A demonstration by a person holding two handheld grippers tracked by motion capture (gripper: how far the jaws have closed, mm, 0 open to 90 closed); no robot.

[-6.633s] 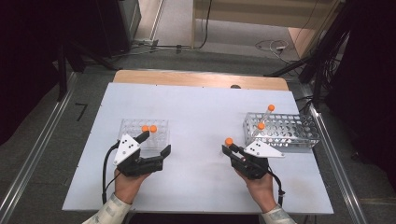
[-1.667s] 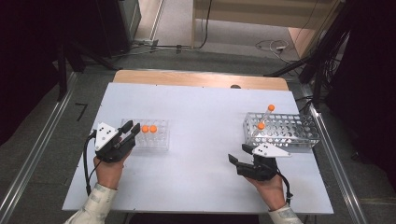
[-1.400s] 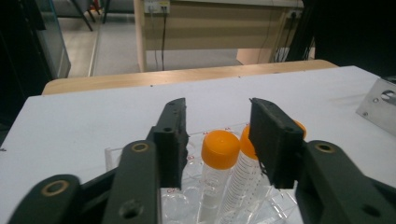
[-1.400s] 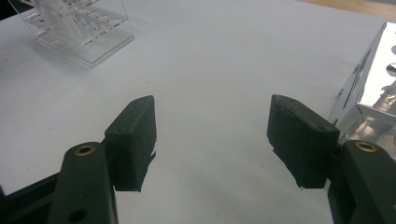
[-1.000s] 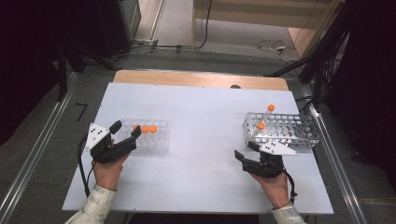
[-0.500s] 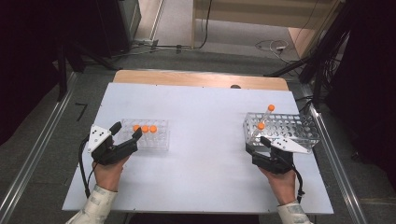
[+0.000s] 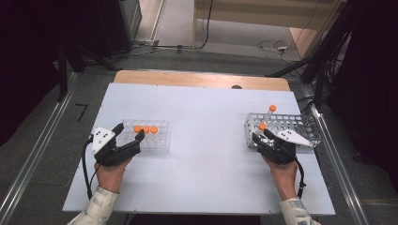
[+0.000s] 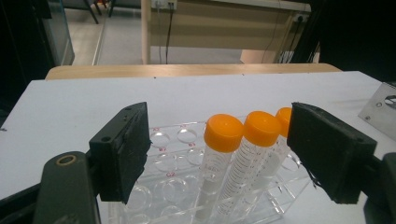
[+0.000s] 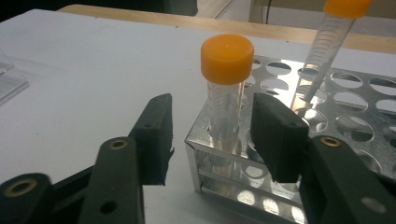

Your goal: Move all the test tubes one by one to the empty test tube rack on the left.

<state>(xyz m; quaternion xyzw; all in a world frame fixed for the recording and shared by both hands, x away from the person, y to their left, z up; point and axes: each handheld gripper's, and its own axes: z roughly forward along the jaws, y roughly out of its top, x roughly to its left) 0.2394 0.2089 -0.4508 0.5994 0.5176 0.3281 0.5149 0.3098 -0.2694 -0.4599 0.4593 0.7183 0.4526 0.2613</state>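
Note:
A clear plastic rack [image 7: 157,139] at the left holds three orange-capped tubes [image 7: 146,129], seen close up as tubes [image 8: 223,154]. My left gripper [image 7: 129,131] stands open at the rack's near left end, its jaws either side of the tubes [image 8: 224,144] without touching them. At the right, a metal rack [image 7: 291,125] holds an upright orange-capped tube [image 7: 262,127] in its near left corner and a leaning tube [image 7: 270,112]. My right gripper [image 7: 263,137] straddles that corner. Its jaws have just been closing around the corner tube [image 9: 226,93], with gaps still beside it.
The white table [image 7: 206,112] has bare room between the two racks. A wooden strip [image 7: 202,78] runs along its far edge. The metal rack [image 9: 355,98] has many vacant holes. Metal rails and dark equipment flank the table.
My right gripper has moved forward and right to the metal rack's corner, and its jaws have narrowed around the corner tube. The left gripper has stayed at the plastic rack.

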